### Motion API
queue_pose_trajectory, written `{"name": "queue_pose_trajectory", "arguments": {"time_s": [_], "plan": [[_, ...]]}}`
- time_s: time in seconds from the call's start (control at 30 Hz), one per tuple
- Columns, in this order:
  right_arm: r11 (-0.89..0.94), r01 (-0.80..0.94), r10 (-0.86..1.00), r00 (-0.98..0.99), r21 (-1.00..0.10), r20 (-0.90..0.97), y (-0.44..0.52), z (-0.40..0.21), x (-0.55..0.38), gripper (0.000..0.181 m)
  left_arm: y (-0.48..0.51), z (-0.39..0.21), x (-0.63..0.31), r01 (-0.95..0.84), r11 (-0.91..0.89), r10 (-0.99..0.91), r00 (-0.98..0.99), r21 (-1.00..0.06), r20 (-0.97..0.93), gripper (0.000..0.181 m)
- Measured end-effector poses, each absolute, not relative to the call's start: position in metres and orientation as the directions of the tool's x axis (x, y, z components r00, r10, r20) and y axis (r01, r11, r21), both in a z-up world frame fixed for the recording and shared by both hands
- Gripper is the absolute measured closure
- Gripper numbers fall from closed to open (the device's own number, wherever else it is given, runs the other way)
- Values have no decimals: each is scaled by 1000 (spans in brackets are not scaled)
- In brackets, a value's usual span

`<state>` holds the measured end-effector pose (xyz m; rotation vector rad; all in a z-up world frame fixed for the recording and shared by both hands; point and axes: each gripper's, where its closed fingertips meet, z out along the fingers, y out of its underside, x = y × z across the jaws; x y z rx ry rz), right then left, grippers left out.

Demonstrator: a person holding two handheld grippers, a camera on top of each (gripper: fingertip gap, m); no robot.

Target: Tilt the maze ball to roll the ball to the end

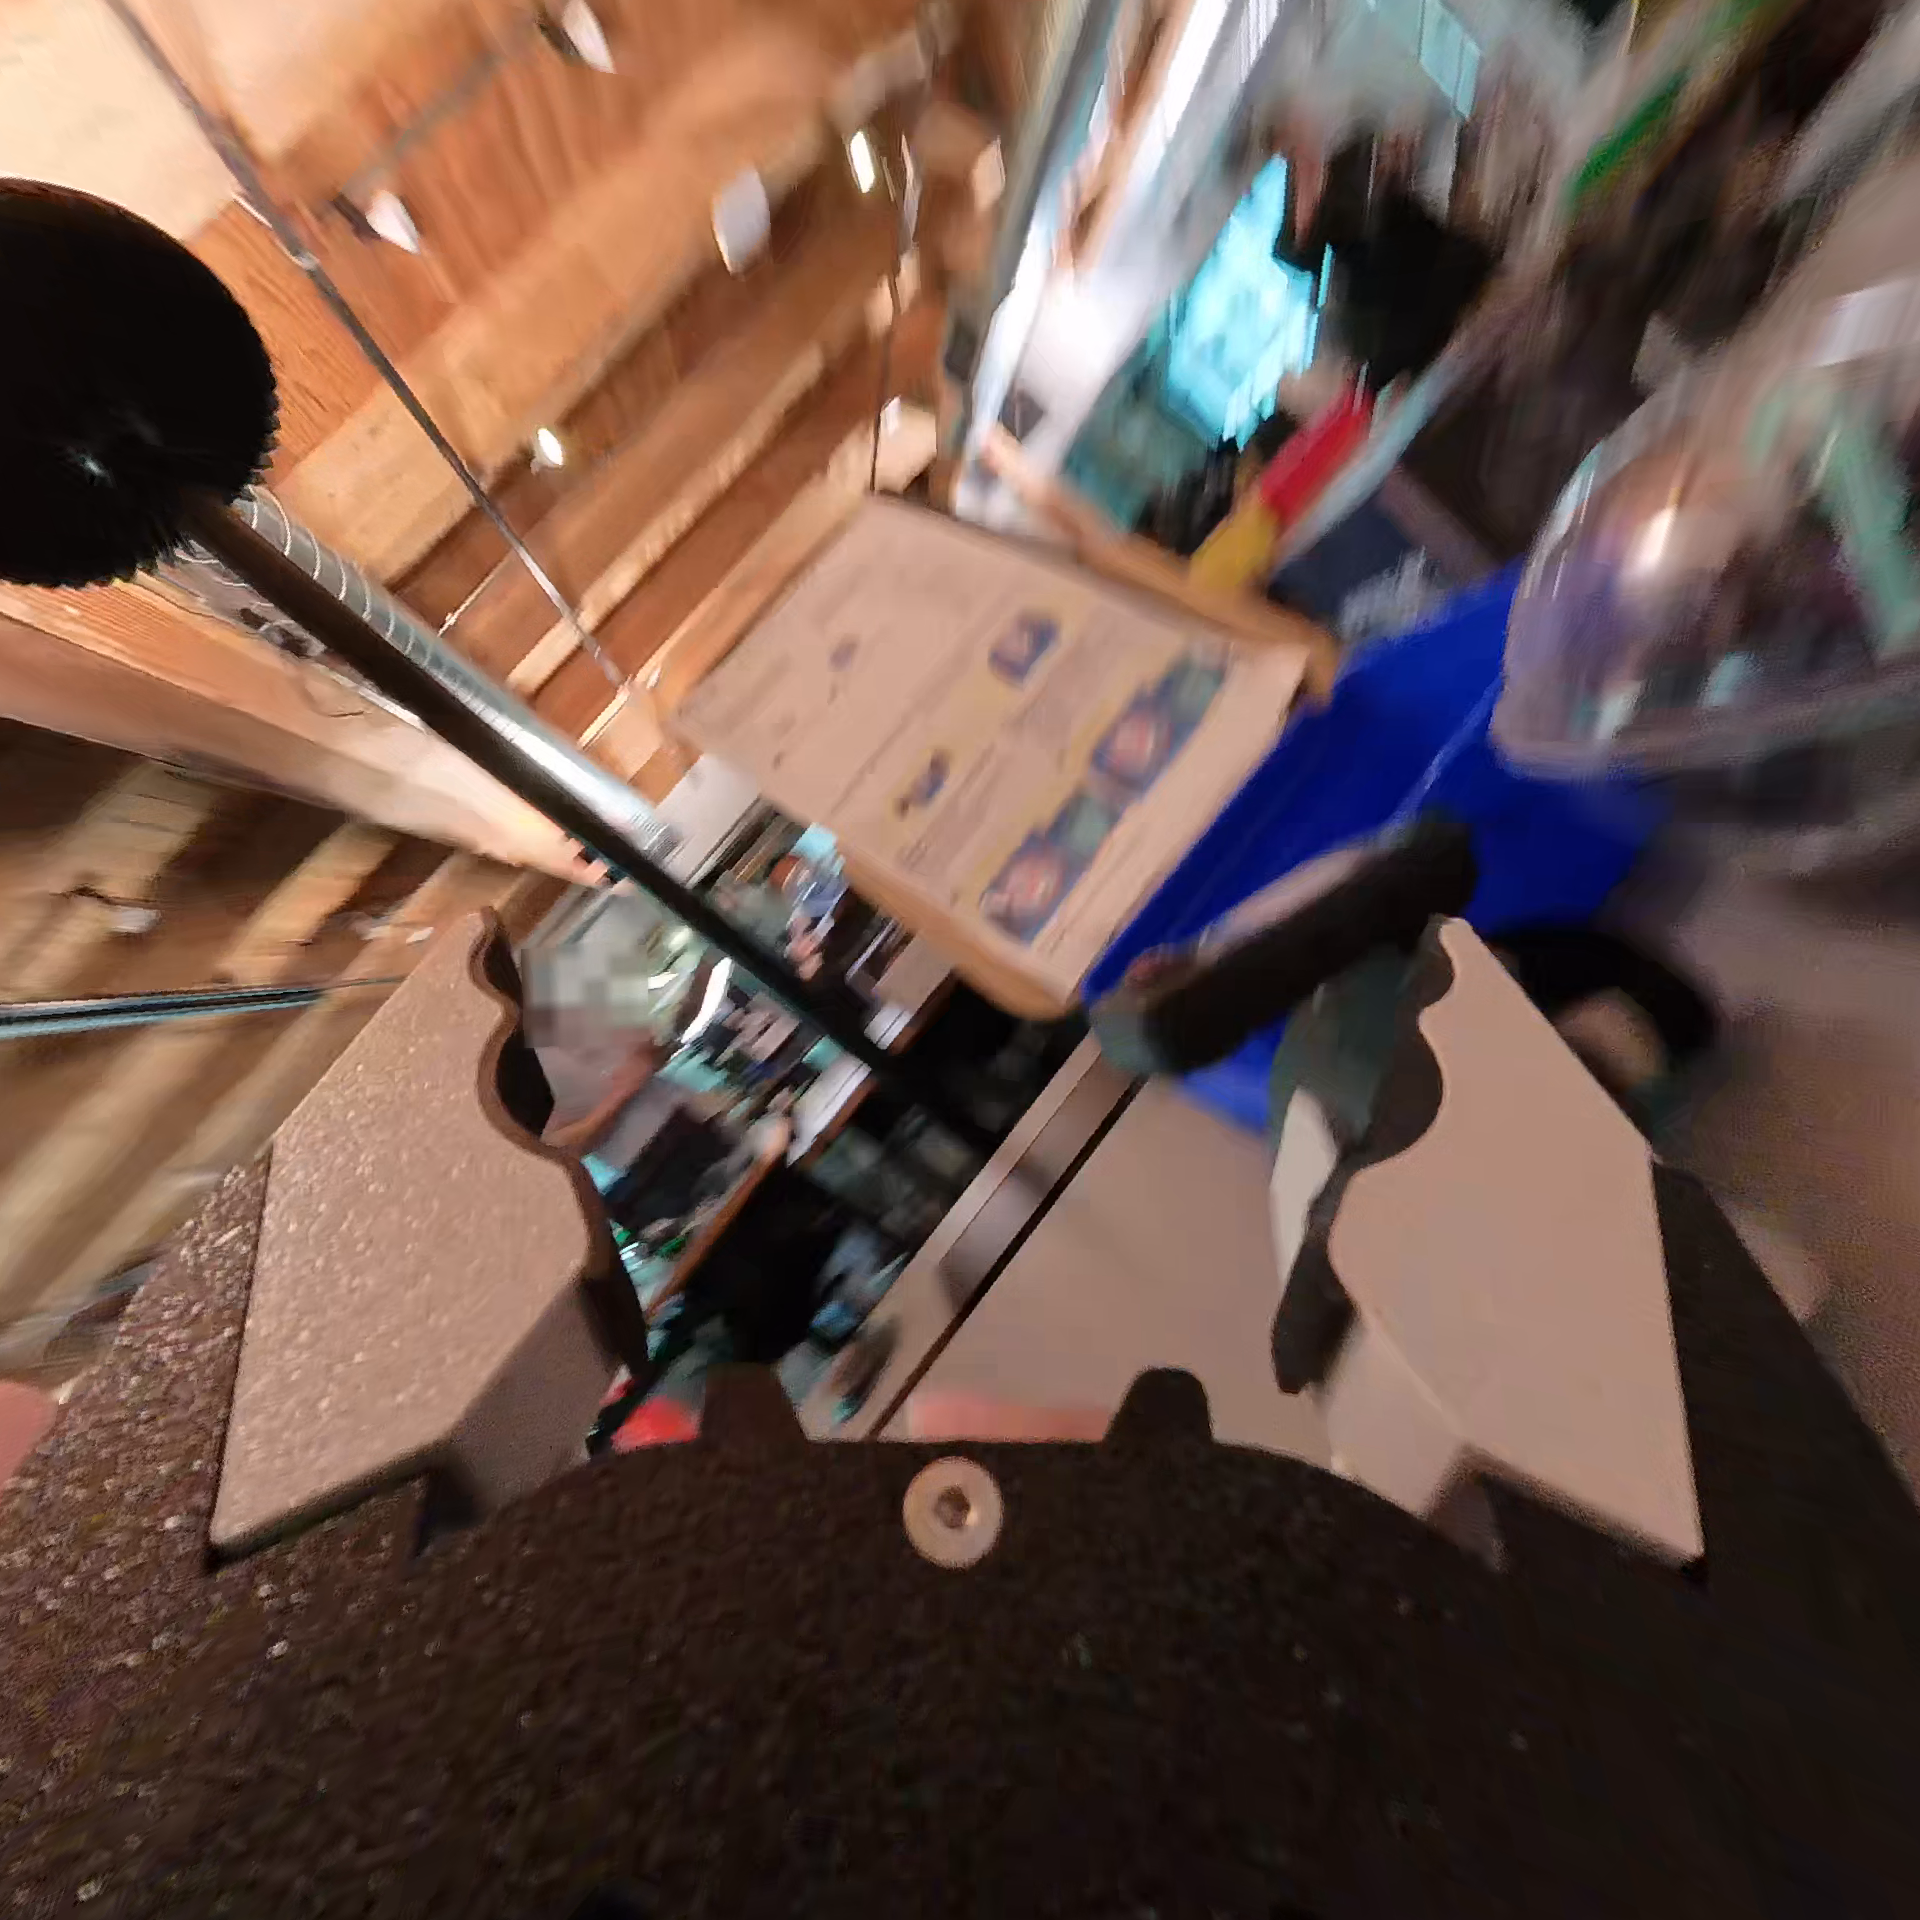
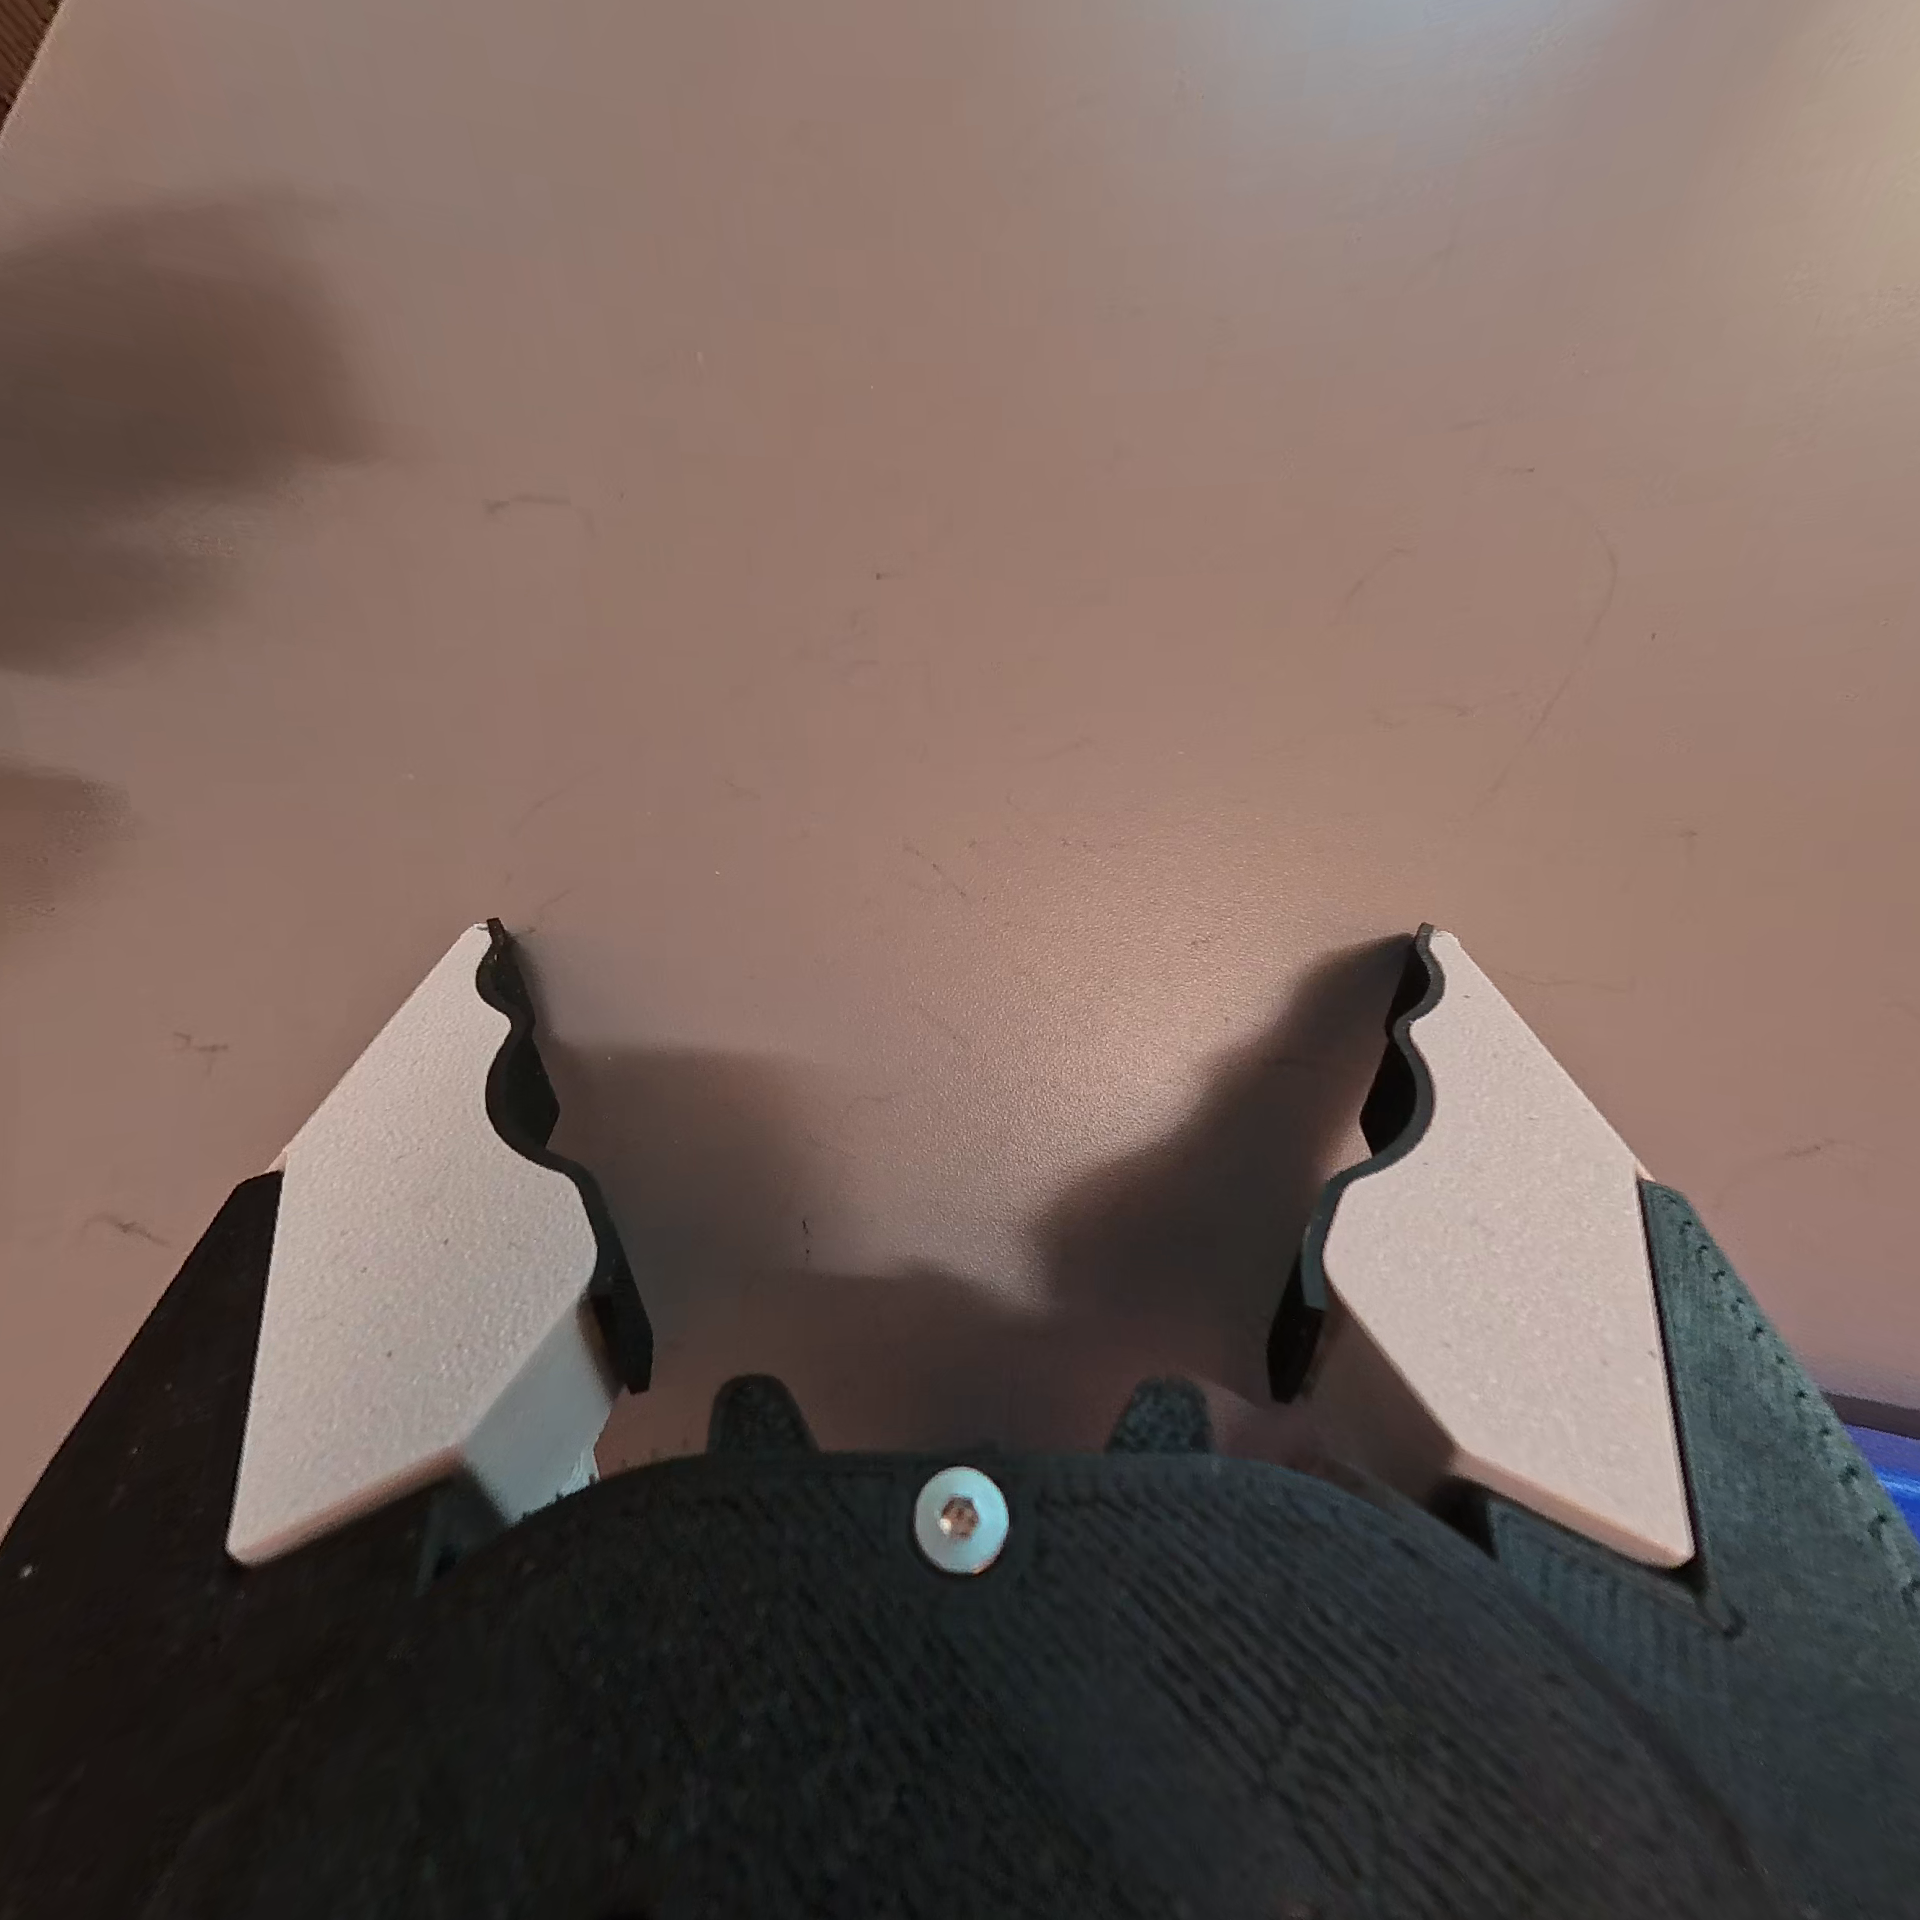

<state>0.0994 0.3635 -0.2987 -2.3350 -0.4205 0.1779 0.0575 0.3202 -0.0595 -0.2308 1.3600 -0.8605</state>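
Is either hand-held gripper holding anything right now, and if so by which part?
Nothing is held. The left hand-held gripper is open and empty, with the clear maze ball off to its right. The right hand-held gripper is open over a bare table.

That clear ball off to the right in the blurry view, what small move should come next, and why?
Probably swing the left gripper right toward the maze ball. Its jaws stand open on nothing, and the ball sits off to the side, out of their gap. The right gripper is also open, over bare table, so neither holds the ball yet.
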Motion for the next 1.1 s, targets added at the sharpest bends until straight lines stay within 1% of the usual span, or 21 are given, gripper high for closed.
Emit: {"name": "queue_pose_trajectory", "arguments": {"time_s": [0.03,0.07,0.13,0.17,0.23,0.33,0.4,0.5,0.57,0.67,0.77,0.8,0.87,1.0,1.1], "plan": [[-669,247,351,937,-701,-4,363,-299,99,25,323,-59,58,380,745,-604,34,-548,-796,28],[-669,247,351,937,-701,-4,363,-299,99,25,321,-53,55,408,732,-620,65,-546,-782,31],[-669,247,351,937,-701,-4,363,-299,99,25,312,-46,51,465,565,-747,-63,-682,-662,25],[-669,247,351,937,-701,-4,363,-299,100,25,312,-45,52,450,507,-787,-106,-735,-607,24],[-669,247,351,937,-701,-4,363,-299,100,25,317,-50,57,375,490,-818,-116,-787,-564,25],[-669,247,351,937,-701,-4,363,-299,99,25,320,-40,54,398,395,-875,-112,-828,-471,30],[-669,247,351,937,-701,-4,363,-299,100,25,318,-41,53,405,354,-890,-133,-843,-437,34],[-669,247,351,937,-701,-4,363,-299,99,25,317,-51,56,384,341,-900,-131,-858,-416,39],[-669,247,351,937,-701,-4,364,-299,99,25,312,-53,55,387,254,-922,-180,-886,-343,47],[-669,247,351,937,-701,-4,364,-299,99,25,307,-53,54,407,130,-938,-245,-904,-246,51],[-669,247,351,937,-701,-4,364,-299,99,25,313,-53,57,454,125,-959,-174,-882,-225,54],[-669,247,351,937,-701,-4,364,-299,99,25,315,-56,58,445,131,-963,-155,-886,-220,59],[-669,247,351,937,-701,-4,364,-299,99,25,313,-65,63,398,136,-963,-162,-907,-215,59],[-669,247,351,937,-701,-4,364,-299,99,25,317,-64,57,395,169,-963,-129,-903,-236,55],[-670,247,350,937,-700,-5,364,-299,98,24,326,-69,55,309,87,-973,-179,-947,-148,42]]}}
